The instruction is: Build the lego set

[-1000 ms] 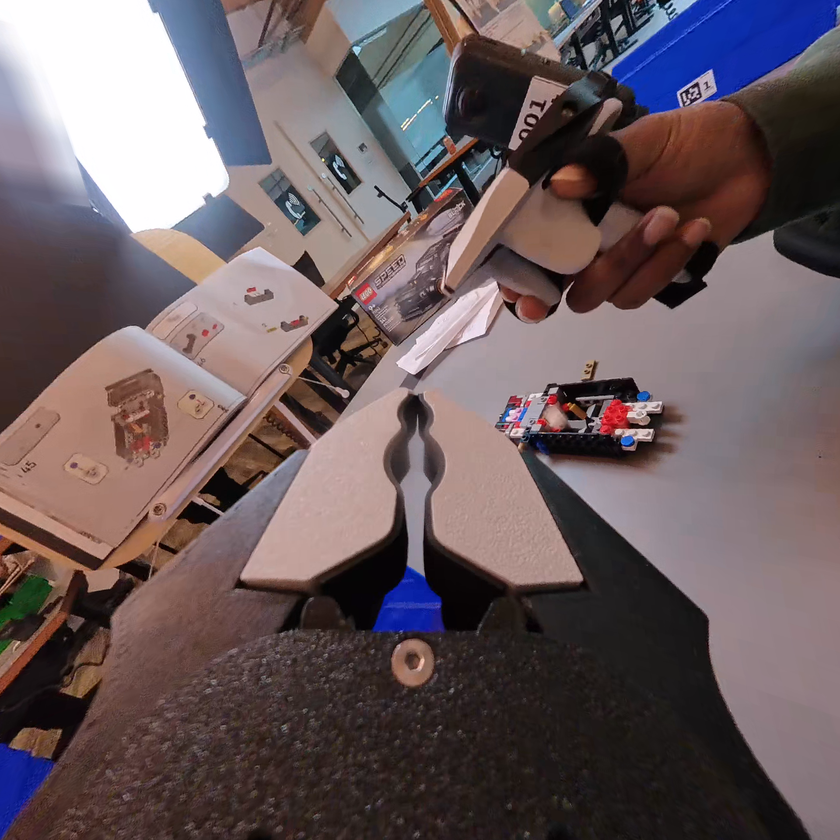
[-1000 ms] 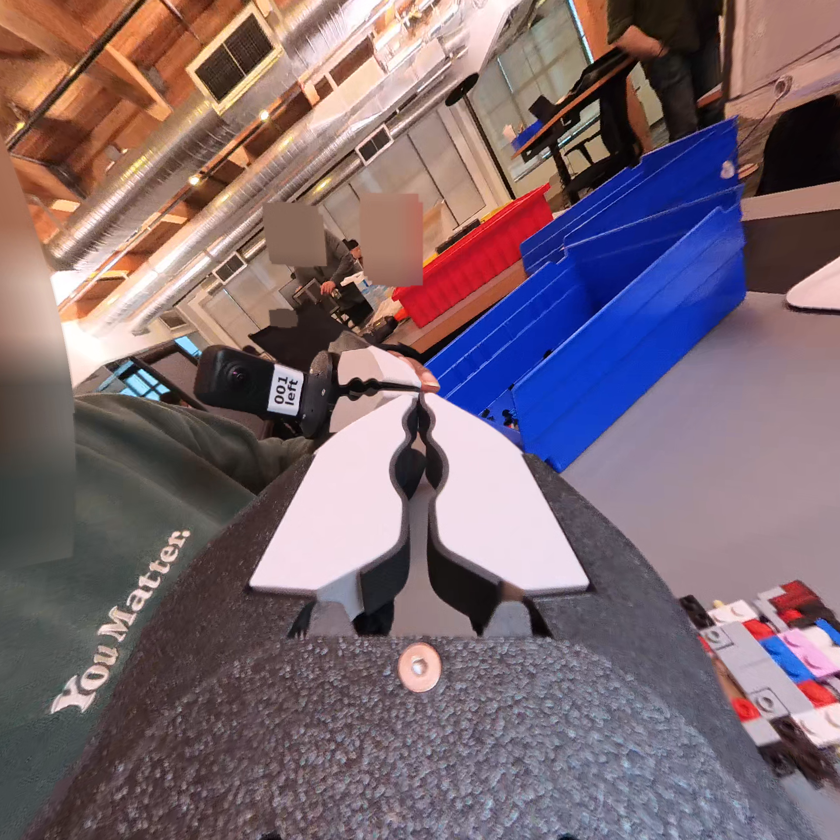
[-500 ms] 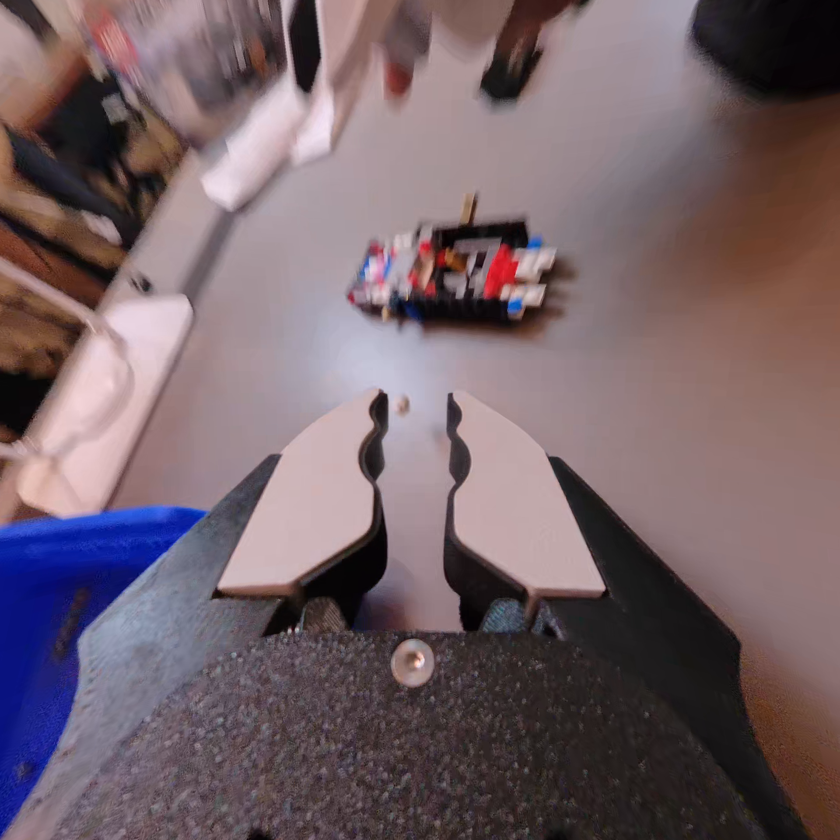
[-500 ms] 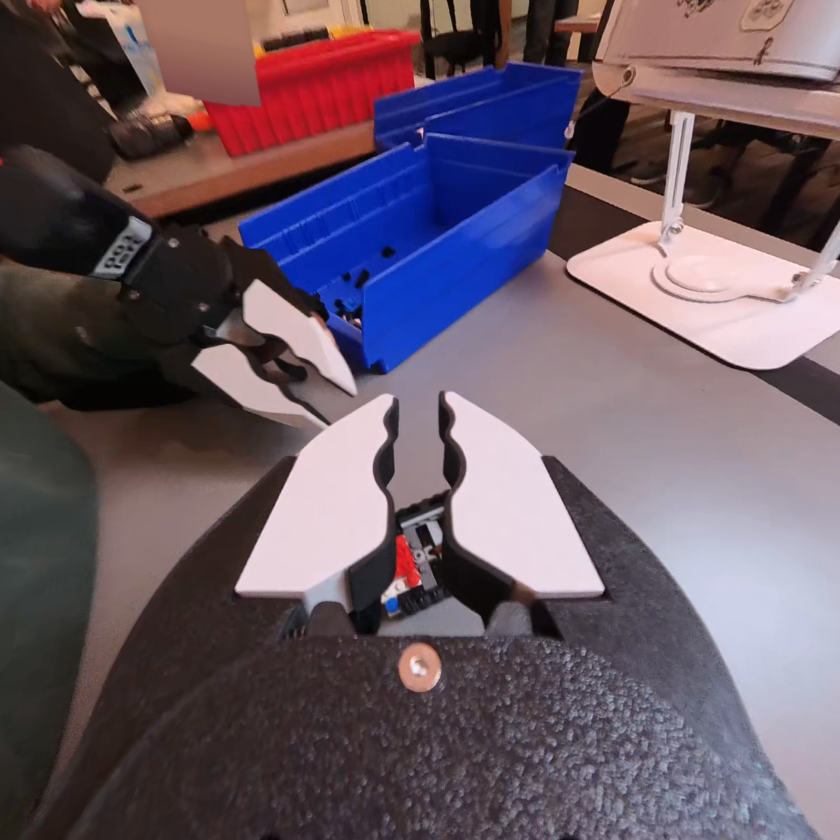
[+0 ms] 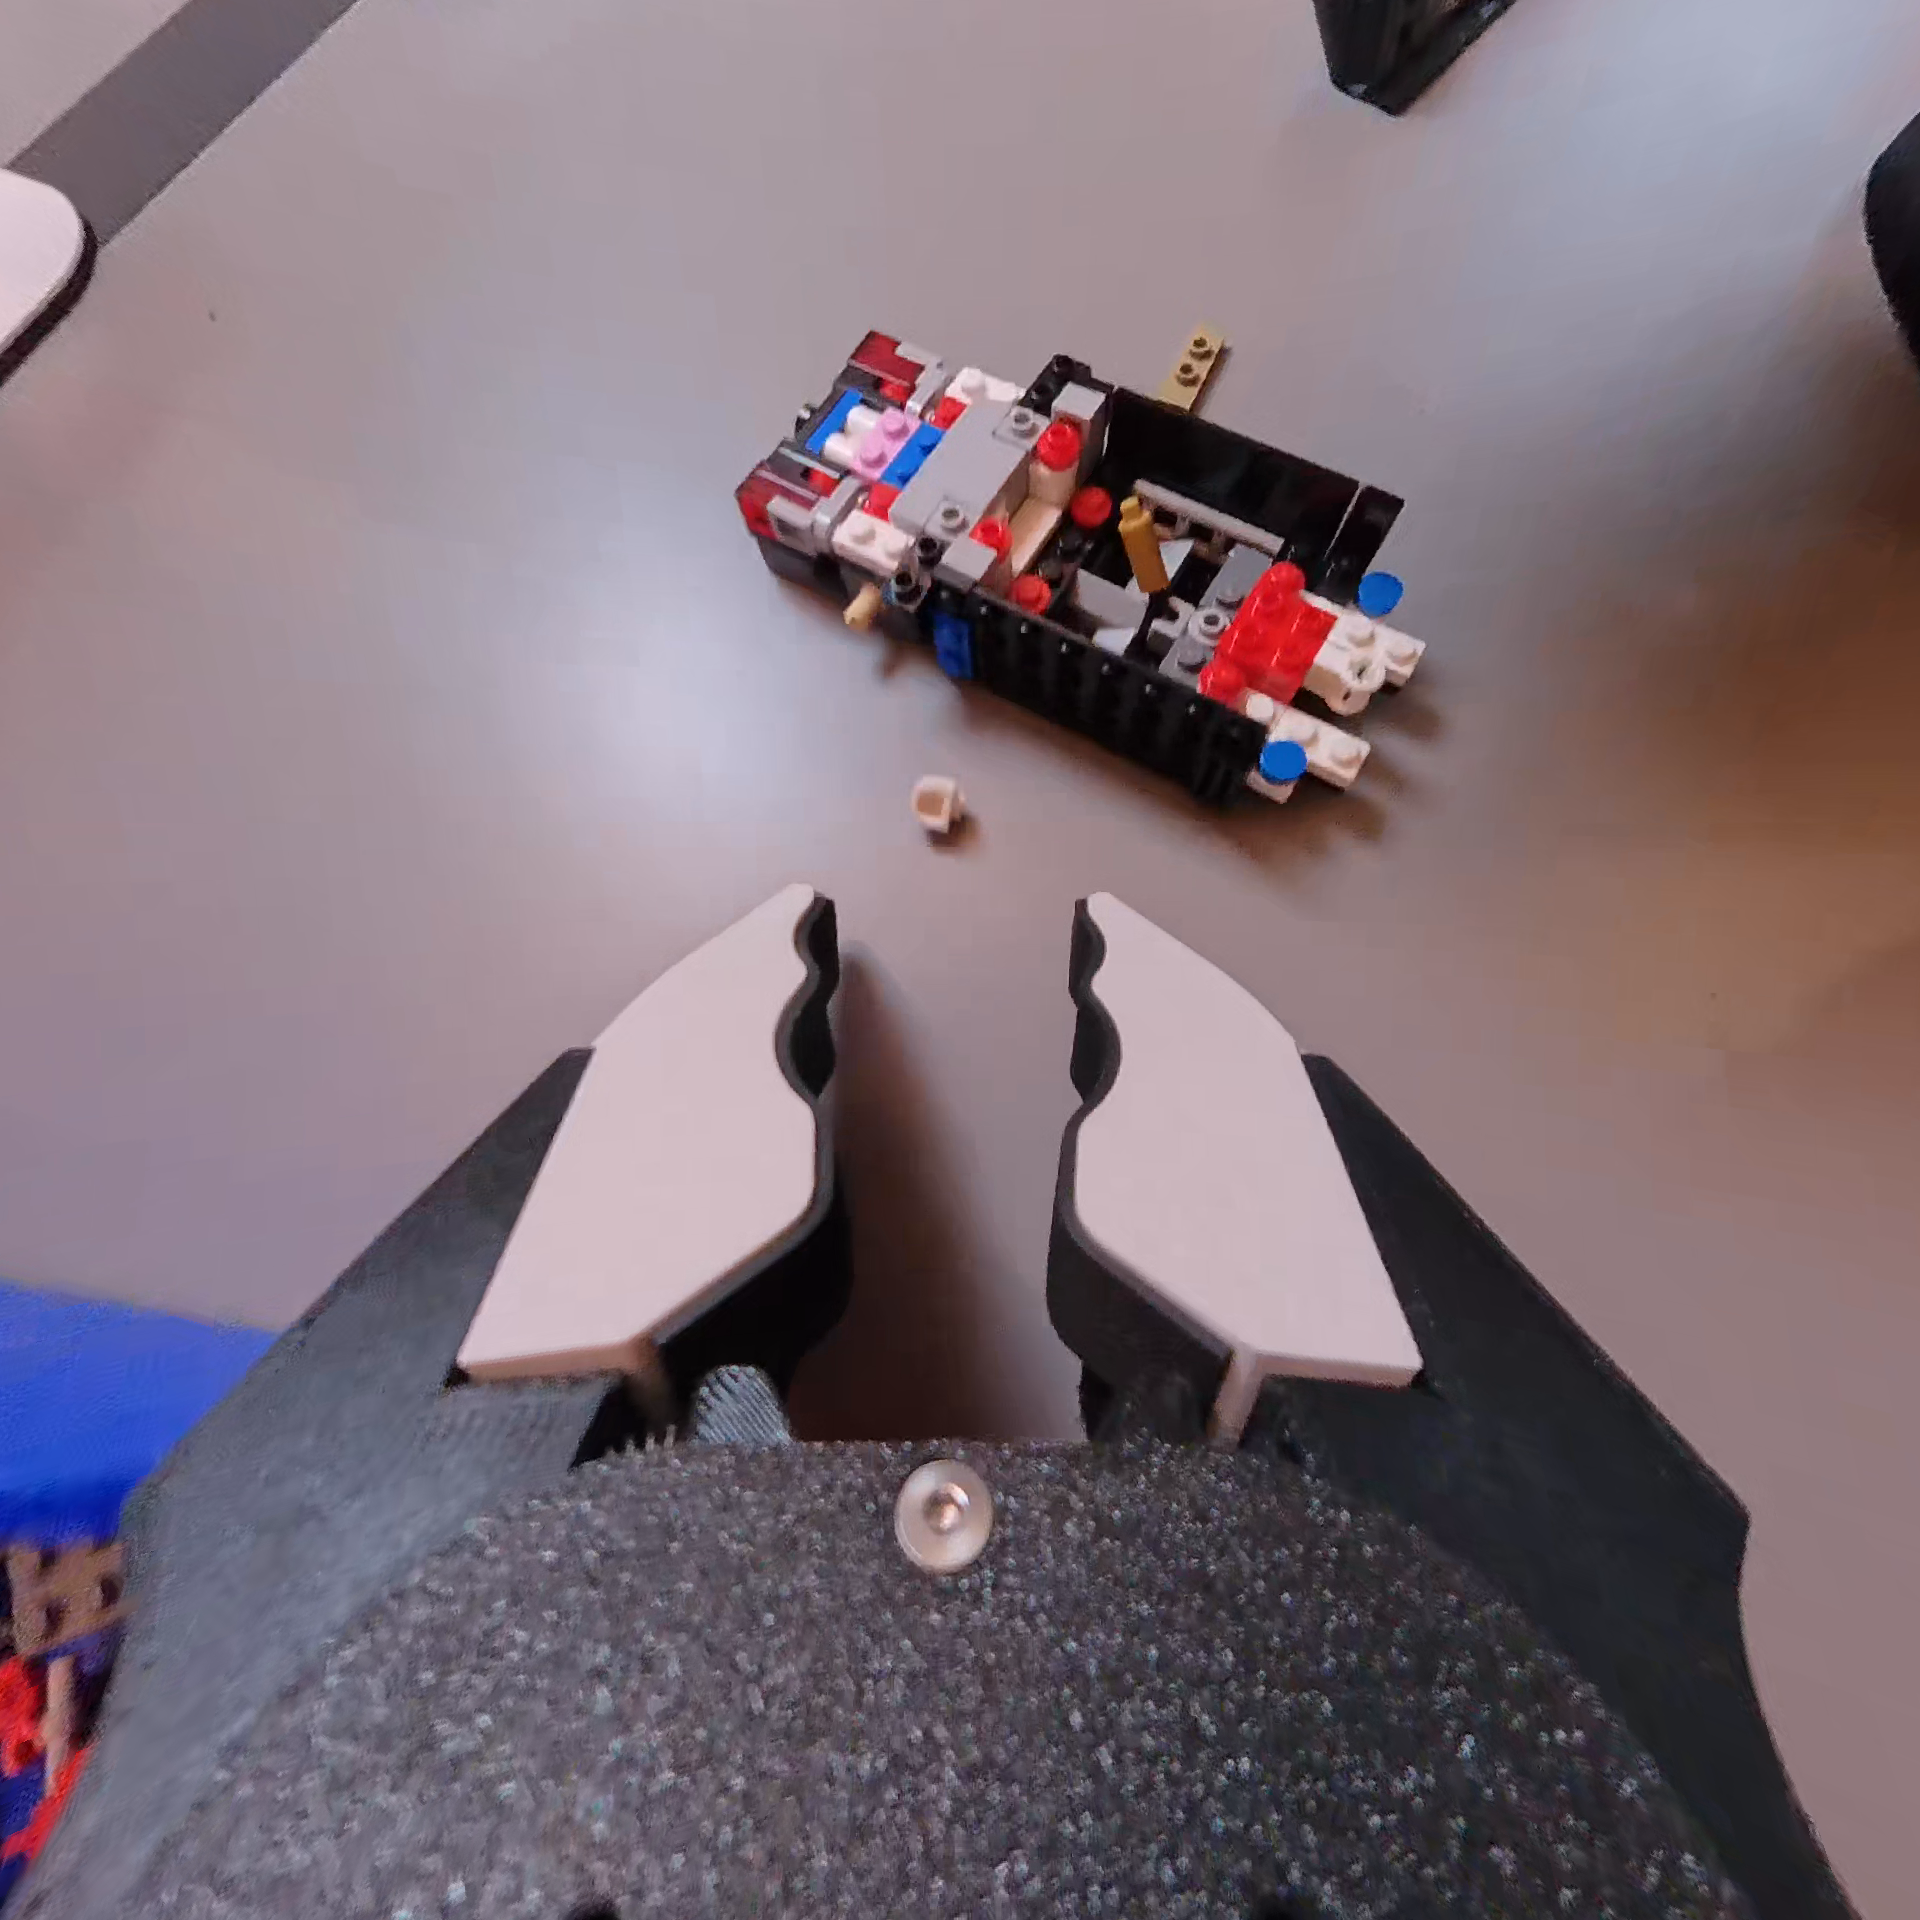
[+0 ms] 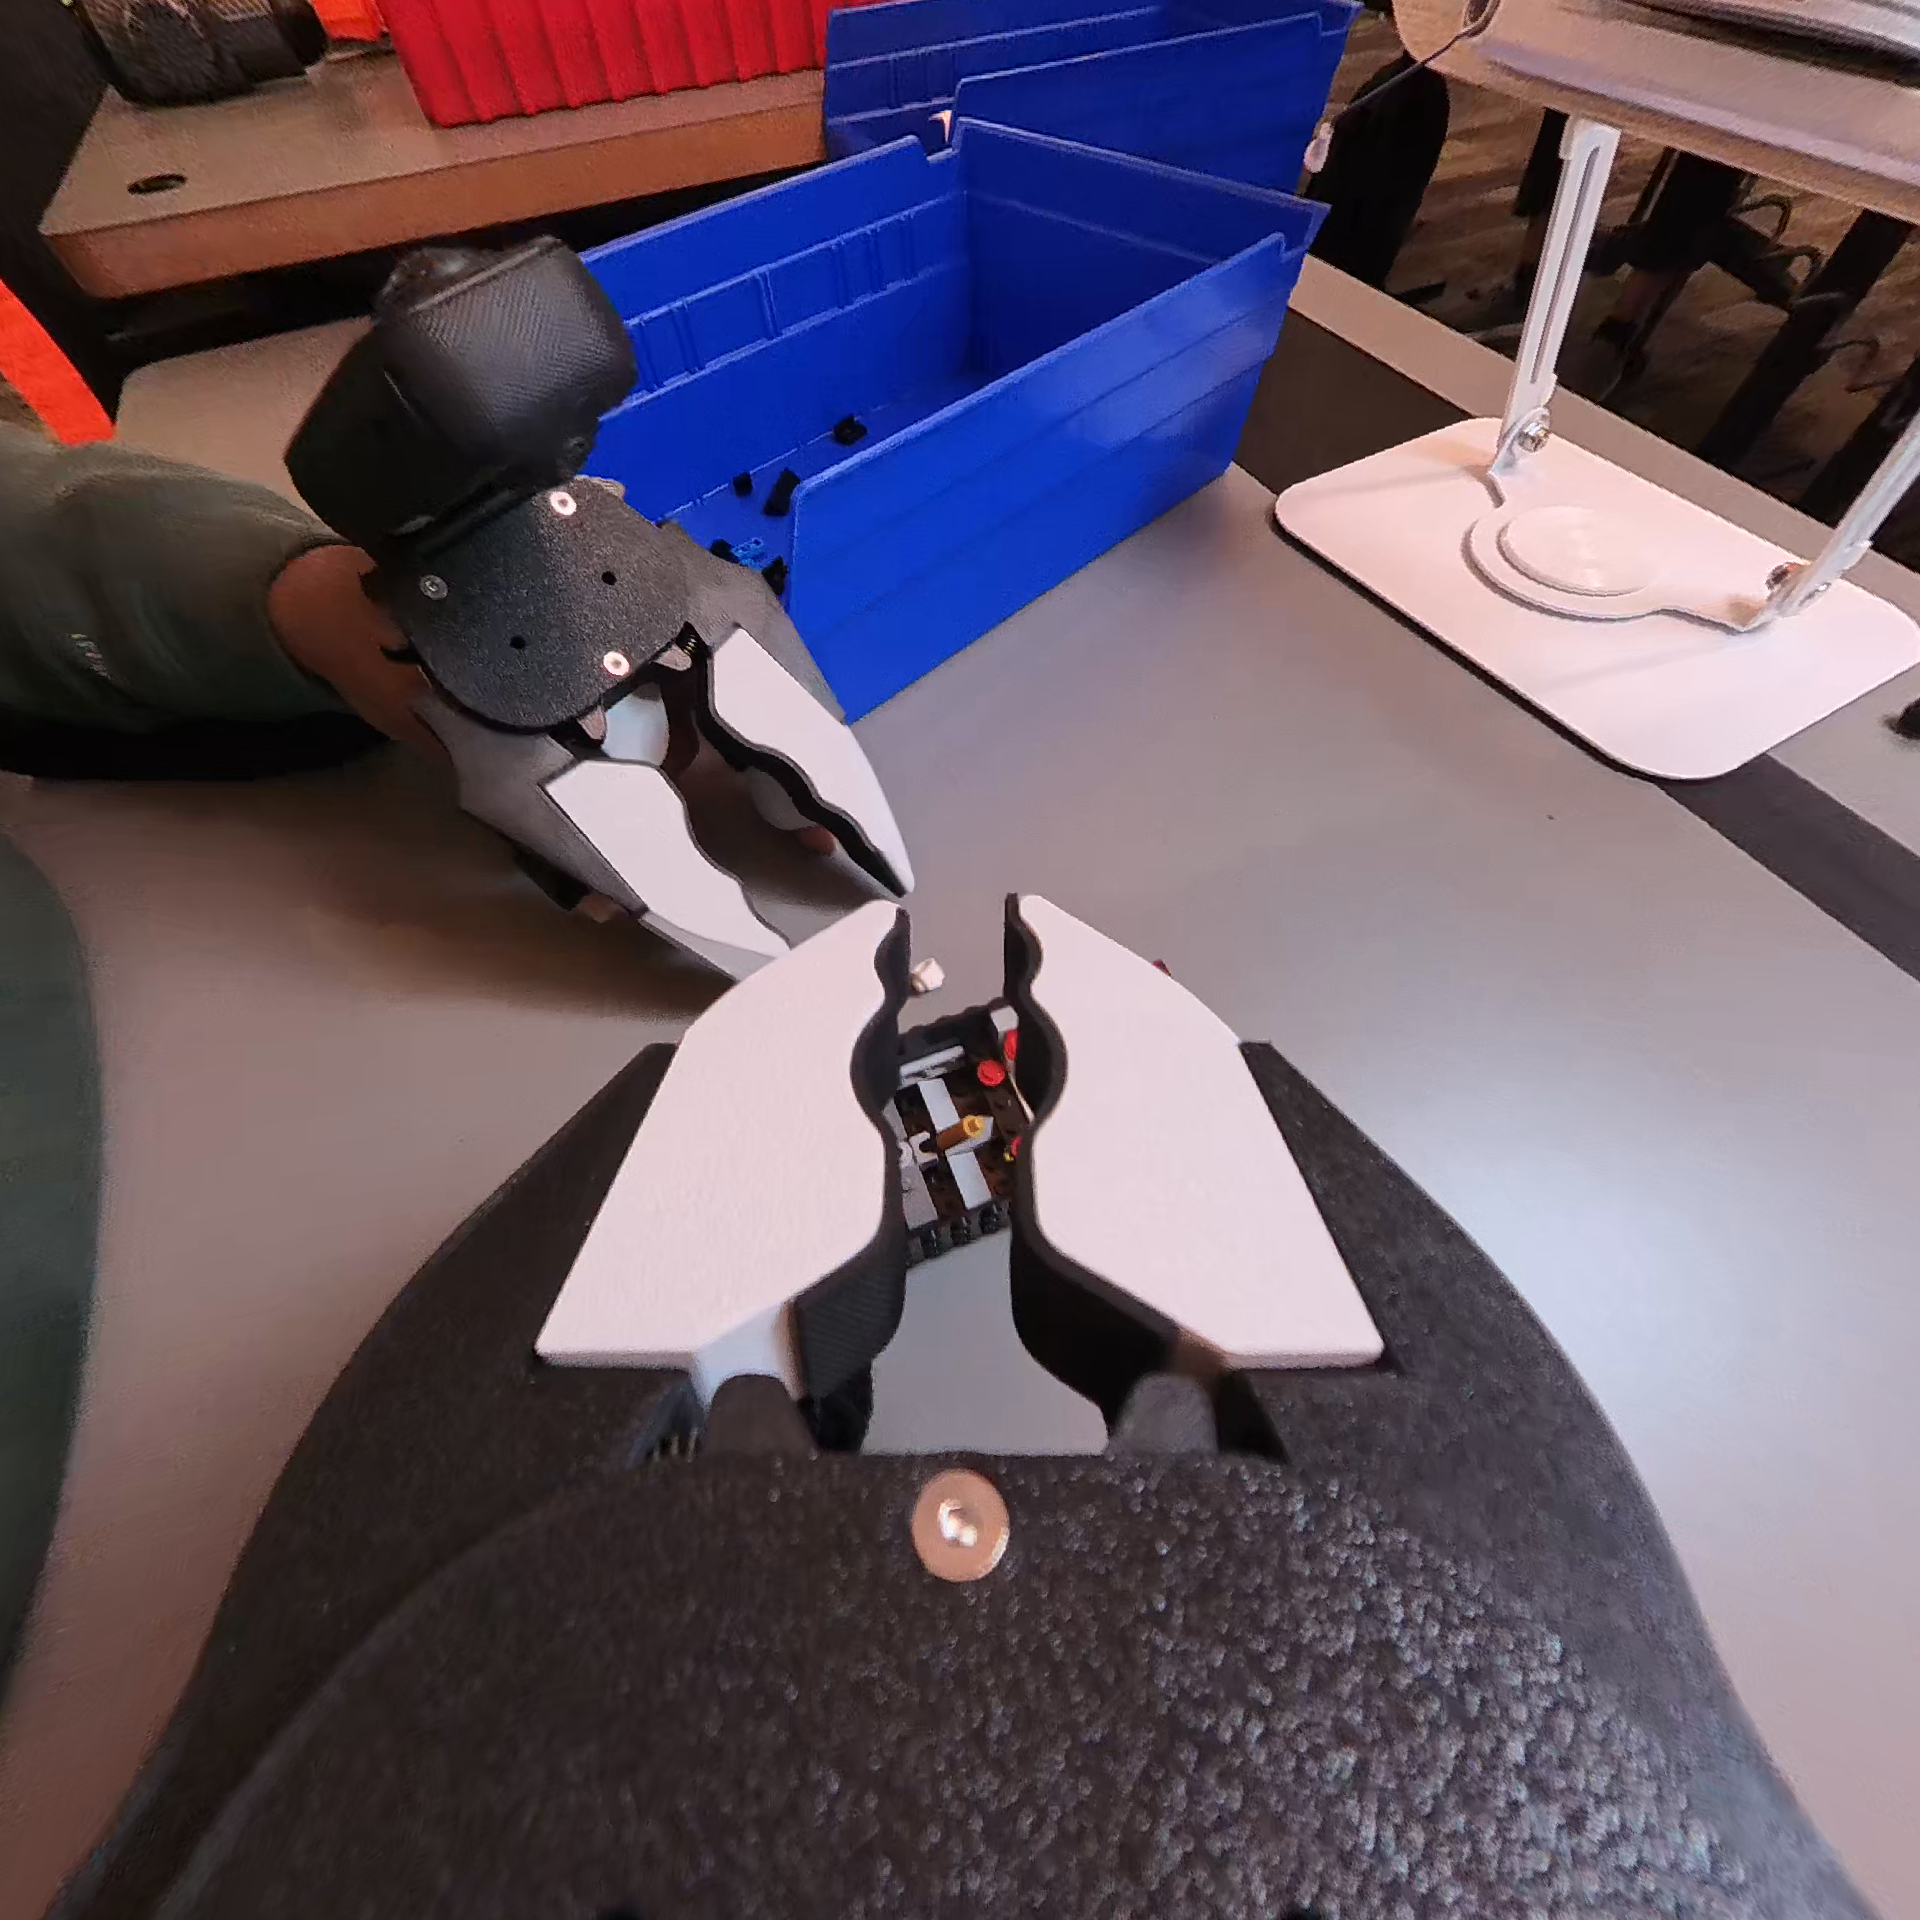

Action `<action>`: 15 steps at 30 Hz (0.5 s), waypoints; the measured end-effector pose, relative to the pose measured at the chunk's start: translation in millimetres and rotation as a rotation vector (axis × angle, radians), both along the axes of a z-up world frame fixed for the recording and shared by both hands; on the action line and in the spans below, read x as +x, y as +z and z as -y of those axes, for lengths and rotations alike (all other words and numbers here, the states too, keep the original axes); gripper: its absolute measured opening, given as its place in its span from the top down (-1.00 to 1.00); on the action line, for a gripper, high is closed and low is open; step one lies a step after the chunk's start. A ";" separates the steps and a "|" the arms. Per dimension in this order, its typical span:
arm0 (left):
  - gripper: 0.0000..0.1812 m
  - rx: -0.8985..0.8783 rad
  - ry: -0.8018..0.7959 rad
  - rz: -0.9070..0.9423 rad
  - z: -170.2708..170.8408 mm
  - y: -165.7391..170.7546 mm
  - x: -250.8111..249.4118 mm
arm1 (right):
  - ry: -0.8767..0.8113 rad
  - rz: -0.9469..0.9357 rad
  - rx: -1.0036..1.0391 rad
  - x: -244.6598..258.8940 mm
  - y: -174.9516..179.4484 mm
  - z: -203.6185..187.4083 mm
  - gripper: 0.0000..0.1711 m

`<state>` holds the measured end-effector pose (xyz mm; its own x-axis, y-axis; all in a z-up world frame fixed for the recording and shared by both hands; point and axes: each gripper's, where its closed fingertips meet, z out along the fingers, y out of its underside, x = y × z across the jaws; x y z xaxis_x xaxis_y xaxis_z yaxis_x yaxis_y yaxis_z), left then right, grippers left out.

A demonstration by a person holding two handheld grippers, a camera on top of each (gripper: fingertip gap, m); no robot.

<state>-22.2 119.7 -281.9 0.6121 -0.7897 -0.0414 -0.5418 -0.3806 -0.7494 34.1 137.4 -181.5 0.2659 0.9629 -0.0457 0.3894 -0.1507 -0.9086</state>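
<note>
Grey worktop (image 5: 416, 520) here, smooth and a bit shiny, in what looks like an open workshop with another bench behind it.

Closest to the left camera is the left hand-held gripper (image 5: 951, 914), released, with a clear gap between its fingers and nothing in them. It's tilted down at the worktop. Just past its tips sits a tiny tan piece (image 5: 938, 803) on its own, not touching anything. A little beyond that is the half-built lego car (image 5: 1081, 561): black frame, lots of red, white, grey and blue bricks, a pink one near the far-left end and two blue round studs on the right end. A small tan plate (image 5: 1197, 376) lies right at the car's far edge; can't tell if it's attached.

From the right camera, the right hand-held gripper (image 6: 956, 914) is also released, fingers apart with a narrower gap, hanging right above the car, which shows through the gap. The small tan piece peeks out just by its left fingertip. The left gripper comes in from the left, held by a hand (image 6: 332, 644) in a dark green sleeve, its tips near the right gripper's.

Farther back there's a blue bin (image 6: 1039, 436) with a few small dark bits inside, more blue bins behind it, and a red bin (image 6: 582, 52) on the other bench. Off to the right is a white stand base (image 6: 1621, 644).
</note>
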 end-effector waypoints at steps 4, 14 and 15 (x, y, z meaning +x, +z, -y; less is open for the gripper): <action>0.59 0.008 0.002 -0.053 -13.0 -2.8 10.4 | -0.010 -0.001 -0.022 4.4 -2.6 -2.0 0.80; 0.89 0.174 -0.088 -0.050 4.5 52.4 -4.2 | -0.041 0.014 -0.020 16.4 -7.0 -5.9 0.80; 0.89 0.263 -0.035 -0.044 0.0 77.5 -19.0 | -0.050 0.025 -0.007 19.7 -7.5 -6.9 0.80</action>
